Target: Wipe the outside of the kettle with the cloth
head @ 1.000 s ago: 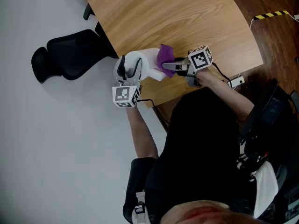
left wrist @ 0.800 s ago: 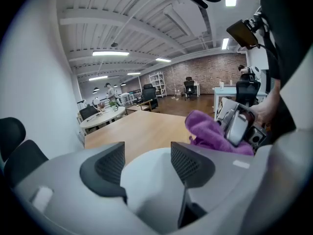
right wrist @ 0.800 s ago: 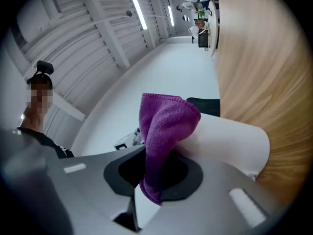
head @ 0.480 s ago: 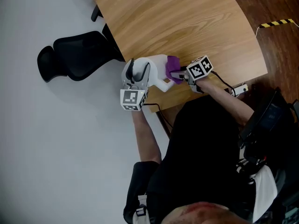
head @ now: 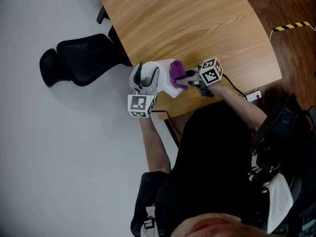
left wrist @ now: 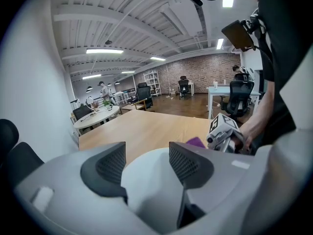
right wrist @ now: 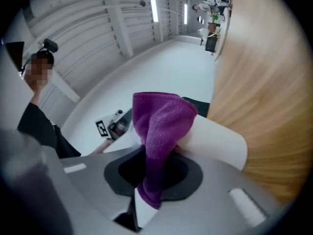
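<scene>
The fingers (left wrist: 108,166) of my left gripper (left wrist: 146,156) have just been closing and now sit fairly wide on the white kettle (head: 165,76), whose rounded body fills the gap between them. From the head view that grip is on the handle side. The right gripper (right wrist: 154,173) has its fingers clamped on a purple cloth (right wrist: 159,124), and the bunched free end of the cloth lies against the kettle's side, opposite my left gripper.

The kettle stands on the wooden worktop (head: 187,23) close to its near edge, with the two grippers flanking it. A black office chair (head: 79,58) stands on the grey floor (head: 49,157) just beside the worktop's left corner. Yellow-and-black striped tape (head: 291,26) shows on the dark flooring at the far right.

I cannot make out the kettle's lid or spout from above. In both gripper views its base is hidden behind the gripper bodies. The cloth covers the right fingertips, so I see no contact there directly.
</scene>
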A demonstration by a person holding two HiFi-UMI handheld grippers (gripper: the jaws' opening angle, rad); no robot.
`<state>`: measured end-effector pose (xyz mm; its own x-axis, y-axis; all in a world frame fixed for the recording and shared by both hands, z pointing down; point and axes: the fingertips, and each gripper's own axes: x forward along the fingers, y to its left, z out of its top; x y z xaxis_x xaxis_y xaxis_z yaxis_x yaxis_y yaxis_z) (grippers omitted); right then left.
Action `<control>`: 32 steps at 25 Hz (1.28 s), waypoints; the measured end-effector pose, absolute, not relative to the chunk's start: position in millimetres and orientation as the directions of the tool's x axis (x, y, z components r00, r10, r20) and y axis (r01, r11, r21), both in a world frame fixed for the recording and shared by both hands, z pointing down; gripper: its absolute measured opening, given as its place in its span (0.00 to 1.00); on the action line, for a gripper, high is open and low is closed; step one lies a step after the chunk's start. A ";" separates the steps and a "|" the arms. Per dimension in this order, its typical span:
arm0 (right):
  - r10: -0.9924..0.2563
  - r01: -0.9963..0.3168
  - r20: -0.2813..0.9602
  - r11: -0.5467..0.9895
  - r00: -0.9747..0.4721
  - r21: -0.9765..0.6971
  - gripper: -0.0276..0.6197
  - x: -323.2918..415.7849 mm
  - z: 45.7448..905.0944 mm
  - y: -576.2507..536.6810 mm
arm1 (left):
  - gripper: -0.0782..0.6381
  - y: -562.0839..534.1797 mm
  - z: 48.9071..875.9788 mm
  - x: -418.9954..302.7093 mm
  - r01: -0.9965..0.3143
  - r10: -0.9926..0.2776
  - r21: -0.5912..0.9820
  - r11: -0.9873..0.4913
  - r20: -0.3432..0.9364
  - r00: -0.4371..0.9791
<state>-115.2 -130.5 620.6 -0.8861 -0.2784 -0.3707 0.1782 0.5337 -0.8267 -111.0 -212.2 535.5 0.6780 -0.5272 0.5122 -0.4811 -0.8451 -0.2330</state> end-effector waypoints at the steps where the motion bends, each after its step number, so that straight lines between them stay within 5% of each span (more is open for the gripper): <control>1: -0.284 0.143 -0.309 0.484 -0.908 -0.863 0.14 -120.4 645.2 -131.4 | 0.31 -212.4 535.8 -111.2 -0.481 -0.528 -0.233 -0.845 0.512 0.678; 6: -0.261 -0.124 0.066 0.213 -0.963 -0.969 0.14 -136.0 756.3 -134.5 | 0.31 -213.7 544.3 -117.7 -0.483 -0.528 -0.232 -0.844 0.511 0.678; 9: -0.294 -0.180 0.128 0.157 -0.947 -0.971 0.14 -122.5 749.5 -136.9 | 0.31 -212.4 545.4 -114.1 -0.474 -0.518 -0.227 -0.851 0.516 0.683; 11: -0.386 -0.088 0.000 0.212 -0.922 -0.973 0.14 -105.6 697.4 -149.9 | 0.30 -213.6 542.0 -113.2 -0.476 -0.522 -0.231 -0.849 0.517 0.679; 15: -0.513 0.254 -0.480 0.449 -0.712 -0.856 0.14 -62.5 558.7 -163.7 | 0.30 -215.9 540.9 -110.4 -0.480 -0.526 -0.236 -0.845 0.523 0.670; 17: -0.528 0.252 -0.518 0.494 -0.673 -0.832 0.14 -71.0 550.4 -165.0 | 0.30 -217.1 541.3 -111.5 -0.482 -0.528 -0.236 -0.844 0.524 0.669; 21: -0.670 0.077 -0.227 0.246 -0.706 -0.966 0.14 -92.1 658.9 -176.6 | 0.30 -217.0 543.2 -111.8 -0.482 -0.528 -0.237 -0.844 0.526 0.667; 24: -0.580 -0.114 0.108 -0.027 -0.807 -0.993 0.14 -111.0 758.2 -168.7 | 0.30 -217.8 546.7 -112.6 -0.484 -0.528 -0.235 -0.843 0.528 0.665; 26: -0.507 -0.157 0.179 -0.086 -0.844 -0.984 0.14 -116.0 782.5 -168.0 | 0.30 -218.9 549.5 -114.9 -0.484 -0.528 -0.234 -0.843 0.528 0.665; 29: -0.525 -0.078 0.066 0.000 -0.848 -0.997 0.14 -103.9 734.5 -176.4 | 0.30 -218.6 549.2 -117.0 -0.485 -0.529 -0.235 -0.842 0.527 0.665; 32: -0.545 0.179 -0.323 0.301 -0.774 -0.937 0.14 -76.6 608.3 -170.4 | 0.30 -215.9 546.7 -111.5 -0.480 -0.525 -0.234 -0.846 0.525 0.670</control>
<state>-76.6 -170.4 608.3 -0.7738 -0.5448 -0.3230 0.1791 0.3010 -0.9367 -111.5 -215.9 546.7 0.6699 -0.5251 0.5249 -0.4798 -0.8457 -0.2338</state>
